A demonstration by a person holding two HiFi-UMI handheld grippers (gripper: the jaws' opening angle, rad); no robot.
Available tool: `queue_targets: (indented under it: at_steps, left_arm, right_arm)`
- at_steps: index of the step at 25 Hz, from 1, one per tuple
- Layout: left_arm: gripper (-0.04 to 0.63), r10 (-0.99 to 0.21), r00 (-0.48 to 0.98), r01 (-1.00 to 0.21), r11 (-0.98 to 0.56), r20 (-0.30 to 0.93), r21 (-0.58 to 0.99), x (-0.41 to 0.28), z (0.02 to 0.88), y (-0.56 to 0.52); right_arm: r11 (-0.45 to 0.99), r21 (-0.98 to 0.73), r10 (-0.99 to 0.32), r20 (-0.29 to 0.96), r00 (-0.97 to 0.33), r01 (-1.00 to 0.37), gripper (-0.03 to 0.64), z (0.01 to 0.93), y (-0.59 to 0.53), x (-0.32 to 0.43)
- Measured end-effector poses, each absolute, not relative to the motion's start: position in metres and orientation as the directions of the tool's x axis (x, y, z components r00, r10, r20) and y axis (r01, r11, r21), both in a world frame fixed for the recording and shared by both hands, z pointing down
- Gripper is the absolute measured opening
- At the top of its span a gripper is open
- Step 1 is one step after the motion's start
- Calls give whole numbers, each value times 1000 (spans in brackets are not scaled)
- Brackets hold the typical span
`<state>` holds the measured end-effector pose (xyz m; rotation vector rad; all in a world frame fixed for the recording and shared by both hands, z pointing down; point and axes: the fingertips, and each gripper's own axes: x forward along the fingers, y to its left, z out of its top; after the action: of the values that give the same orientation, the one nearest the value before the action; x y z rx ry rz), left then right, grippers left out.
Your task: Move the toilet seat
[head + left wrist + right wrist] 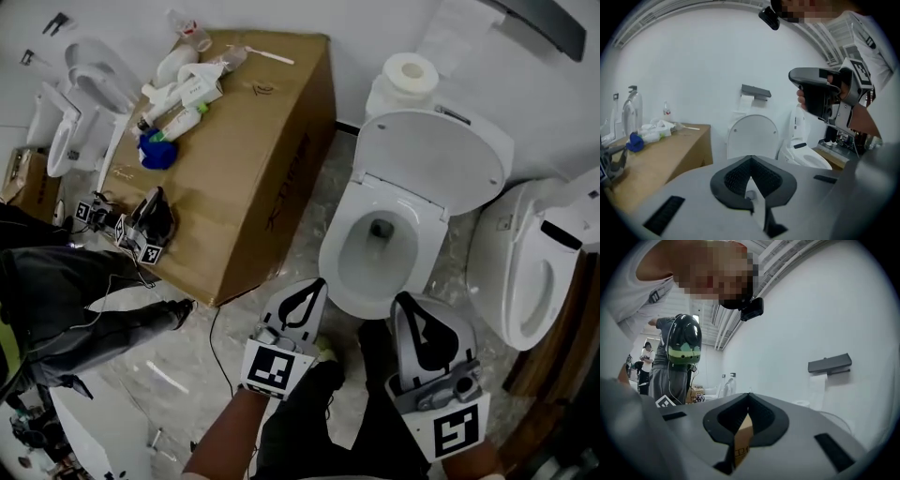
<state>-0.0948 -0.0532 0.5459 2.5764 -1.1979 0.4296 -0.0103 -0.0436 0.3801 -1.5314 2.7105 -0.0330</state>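
A white toilet (349,281) stands in the middle of the head view with its lid (436,159) raised against the tank. I cannot tell whether the ring around the bowl is the seat or the bare rim. My left gripper (320,281) hovers at the bowl's front left edge and is shut and empty. At the front right edge my right gripper (400,298) is also shut on nothing. In the left gripper view the shut left gripper (751,159) points at the upright lid (752,136), with the right gripper's body (820,93) above right. The right gripper view shows that gripper (749,394) with its jaws together, facing a white wall.
A big cardboard box (253,178) with bottles and another gripper (145,225) on it stands left of the toilet. A second toilet (525,262) is close on the right. A paper roll (412,72) sits on the tank. Another person (56,291) stands at the left.
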Motion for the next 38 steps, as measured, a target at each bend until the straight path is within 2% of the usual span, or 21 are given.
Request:
queue_targets:
  at_steps: [9,18,23,31,38]
  left_arm:
    - [8,-648,590,-793,-578,481,193,-116,721,-60]
    - [9,-611,593,-799,-528,524,288,-126,823,-76]
    - [14,-587,599,-798,-497,545,341,-132,863,-78]
    - [97,-518,638,-770,-416,569,484,-132,911,-72]
    - [124,-542,676,-700,-264,498,663,-135,928,-76]
  right_arm:
    - [506,-34,-862,19,-507,-862,14,502,-54,-17]
    - [505,-29,-862,41,-506,-863,14,586,-77,-34]
    - [524,-9,-850,70,-523,-852,14,632,-88,-50]
    - [568,-5,-817,117,-565,-823,14,668,-94,-71]
    - [615,-7,-780,139,-610,-789,14,678,-93,-79]
